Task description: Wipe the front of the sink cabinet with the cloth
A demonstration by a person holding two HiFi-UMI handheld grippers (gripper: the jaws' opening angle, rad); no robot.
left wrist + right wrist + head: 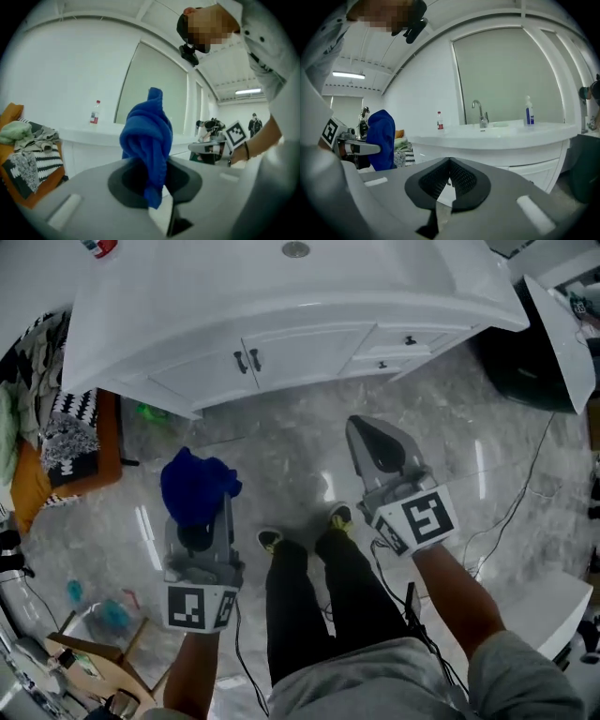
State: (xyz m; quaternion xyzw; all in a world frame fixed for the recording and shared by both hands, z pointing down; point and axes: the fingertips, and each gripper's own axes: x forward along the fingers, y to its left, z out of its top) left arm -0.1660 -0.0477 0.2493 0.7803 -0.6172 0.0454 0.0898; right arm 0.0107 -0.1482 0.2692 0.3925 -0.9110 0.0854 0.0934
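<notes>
Your left gripper (206,514) is clamped on the blue cloth (195,486). The cloth bunches up above its jaws and hangs in the air over the grey marble floor (281,465), well apart from the white sink cabinet (300,352). Your right gripper (367,437) has its jaws pressed together with nothing between them, and it points toward the cabinet front without touching it.

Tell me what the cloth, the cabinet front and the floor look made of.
The cloth: soft blue fabric, matte; it bunches in limp folds. The cabinet front: smooth white painted board, likely wood, slight sheen; panelled doors. The floor: polished grey stone or marble-look tile; veined, with light reflections.
</notes>
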